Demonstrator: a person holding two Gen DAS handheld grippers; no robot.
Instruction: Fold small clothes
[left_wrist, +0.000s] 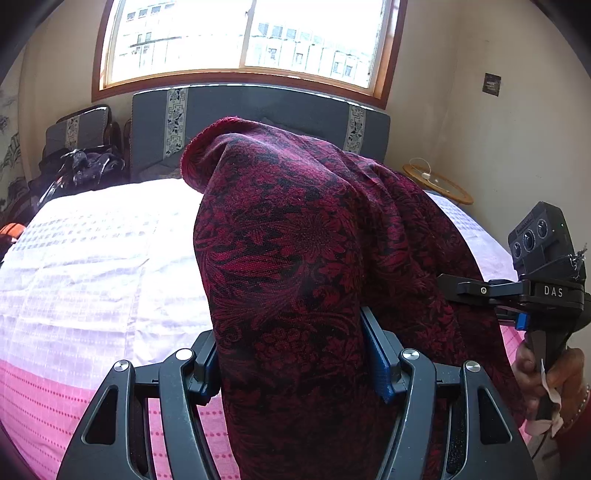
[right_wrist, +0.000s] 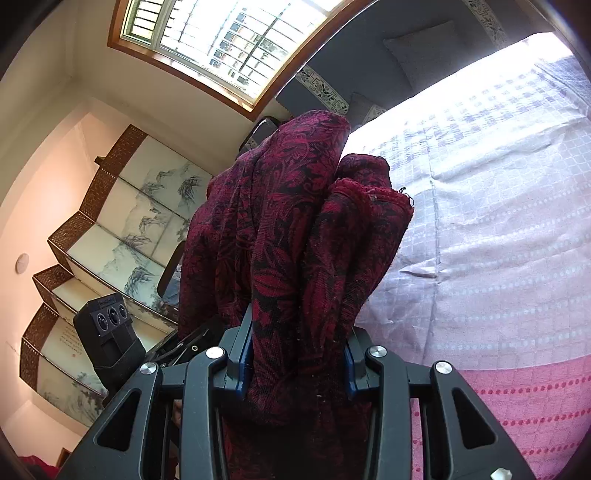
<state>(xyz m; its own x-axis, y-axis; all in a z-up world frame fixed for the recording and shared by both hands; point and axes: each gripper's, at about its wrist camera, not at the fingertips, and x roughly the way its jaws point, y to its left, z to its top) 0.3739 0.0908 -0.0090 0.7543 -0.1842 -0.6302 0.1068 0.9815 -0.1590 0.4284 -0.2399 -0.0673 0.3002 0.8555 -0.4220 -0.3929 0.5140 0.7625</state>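
A dark red garment (left_wrist: 295, 240) with a black floral pattern hangs bunched between both grippers, held up above the bed. My left gripper (left_wrist: 291, 362) is shut on a thick fold of it, blue pads pressing on either side. In the right wrist view the same red garment (right_wrist: 295, 240) rises in folds from my right gripper (right_wrist: 299, 358), which is shut on a narrower bunch. The right gripper (left_wrist: 480, 291) also shows at the right edge of the left wrist view, held by a hand (left_wrist: 546, 373), its fingertips buried in the cloth.
Below lies a bed with a pink and lilac checked sheet (left_wrist: 92, 277). A grey headboard (left_wrist: 258, 107) stands under a window (left_wrist: 243, 37). A round wooden side table (left_wrist: 439, 182) sits at the right, a folding painted screen (right_wrist: 110, 236) and clutter (left_wrist: 81, 166) at the left.
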